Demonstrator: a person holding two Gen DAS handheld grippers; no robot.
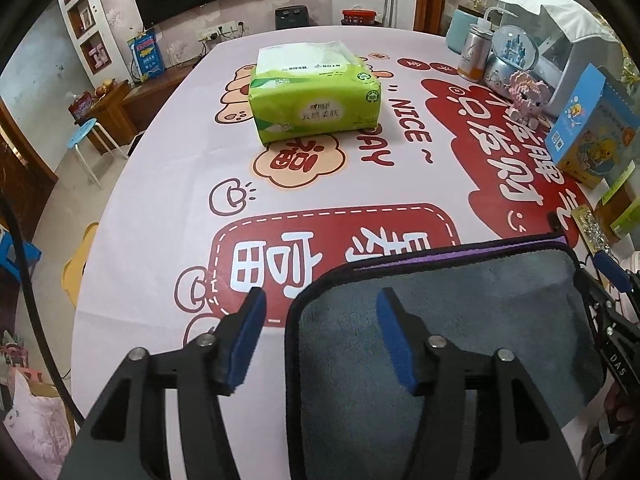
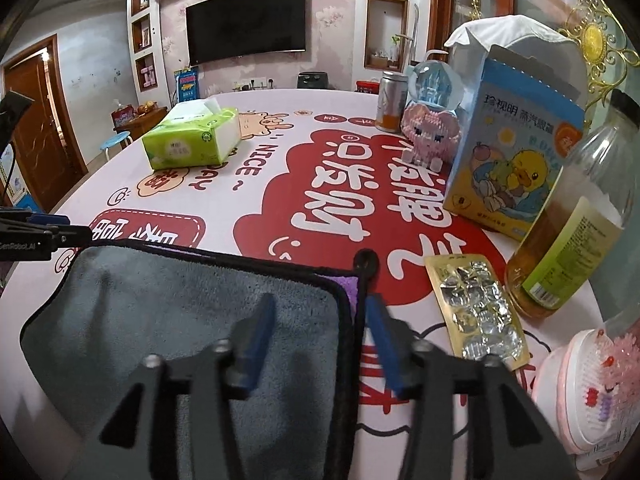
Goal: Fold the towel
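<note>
Grey towel [image 1: 460, 320] lies folded (purple layer beneath, seemingly); both hand-held grippers [image 1: 320, 312] [image 2: 320, 320] spread apart

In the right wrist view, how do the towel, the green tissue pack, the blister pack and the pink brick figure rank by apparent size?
Largest to smallest as they look:
1. towel, nearest the camera
2. green tissue pack
3. blister pack
4. pink brick figure
Nearness inflates the blister pack, so ranks 2 and 3 are unsure.

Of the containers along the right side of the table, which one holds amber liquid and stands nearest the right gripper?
The clear plastic bottle with the green-yellow label, beside the foil blister pack; the silver can stands farther back.
</note>
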